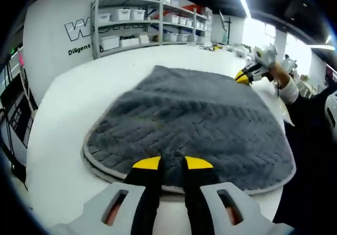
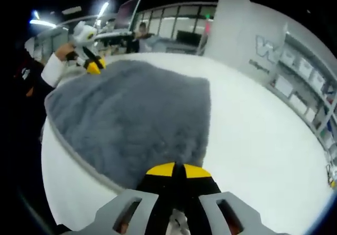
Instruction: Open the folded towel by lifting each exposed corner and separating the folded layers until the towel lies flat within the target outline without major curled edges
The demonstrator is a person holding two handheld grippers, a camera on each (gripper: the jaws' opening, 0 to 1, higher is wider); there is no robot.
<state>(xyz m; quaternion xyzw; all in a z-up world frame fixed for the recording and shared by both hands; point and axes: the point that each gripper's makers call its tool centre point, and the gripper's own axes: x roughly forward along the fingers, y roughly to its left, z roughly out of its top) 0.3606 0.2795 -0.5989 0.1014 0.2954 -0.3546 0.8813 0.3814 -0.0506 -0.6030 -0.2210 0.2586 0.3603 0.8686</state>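
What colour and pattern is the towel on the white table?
Dark grey plush towel with a chevron weave and lighter grey edging, clearest in the left gripper view.

The left gripper is covering the near hem of the grey towel. The right gripper is hiding the towel's corner beneath its jaws. Wall lettering is running behind the shelving rack, leaving it unreadable.

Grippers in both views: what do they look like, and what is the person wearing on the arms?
Each gripper has two black jaws tipped with yellow pads, rising from a light grey body with slotted openings: the left gripper and the right gripper look alike. Beside the grey towel, the person's arm shows a white cuff over a dark sleeve. No cables or markings can be made out.
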